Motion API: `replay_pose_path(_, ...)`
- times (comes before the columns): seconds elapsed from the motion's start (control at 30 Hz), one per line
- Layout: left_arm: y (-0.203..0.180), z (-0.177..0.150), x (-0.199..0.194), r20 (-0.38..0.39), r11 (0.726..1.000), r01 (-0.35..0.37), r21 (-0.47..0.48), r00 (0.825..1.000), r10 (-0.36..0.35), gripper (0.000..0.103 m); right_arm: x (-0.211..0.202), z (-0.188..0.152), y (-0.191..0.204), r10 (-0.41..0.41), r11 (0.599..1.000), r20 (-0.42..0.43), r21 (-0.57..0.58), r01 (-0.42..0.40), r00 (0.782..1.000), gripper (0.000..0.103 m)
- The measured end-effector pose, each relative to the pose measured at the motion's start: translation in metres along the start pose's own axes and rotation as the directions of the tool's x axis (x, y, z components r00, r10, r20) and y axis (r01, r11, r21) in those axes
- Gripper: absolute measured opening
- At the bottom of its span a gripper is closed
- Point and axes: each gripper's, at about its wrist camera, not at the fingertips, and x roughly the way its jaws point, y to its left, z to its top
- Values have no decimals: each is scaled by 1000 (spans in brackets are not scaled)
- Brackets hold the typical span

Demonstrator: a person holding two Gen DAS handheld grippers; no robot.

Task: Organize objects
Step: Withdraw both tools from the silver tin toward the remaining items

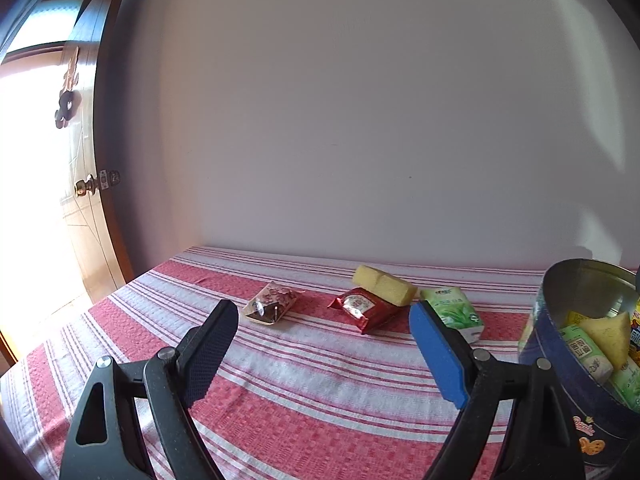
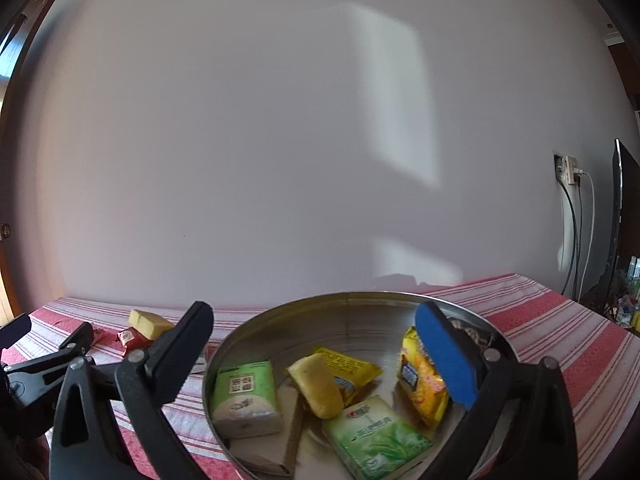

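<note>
Gathering is midway: both tongs, left tongs [image 1: 324, 344] and right tongs [image 2: 316, 356], gape empty, four items lie far on the striped counter [image 1: 320, 400], and the nearest, the green tissue pack [image 1: 454, 310], likely goes next into the tin [image 2: 280, 320] at right.

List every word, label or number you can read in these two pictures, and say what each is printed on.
None reads clearly.
Tin: gold script on its side, blurred.
Green tissue packs: printed characters, too small.
Yellow snack bags: blurred print.
Red packet: label too small.
</note>
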Motion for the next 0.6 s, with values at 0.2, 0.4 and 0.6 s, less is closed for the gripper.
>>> replay_pose_path(0.2,37,3,23,-33,998,-43,-46,999,41,89,10,-1,34,46,999,-30,-26,-47,998,102)
replay_pose_path(0.4,62,5,42,-77,994,-63,-89,995,56,89,25,-2,69,85,994,-67,-57,-89,994,102)
replay_pose_path(0.6,73,6,57,-107,992,-82,-99,992,71,89,39,-3,91,110,991,-103,-65,-117,989,101)
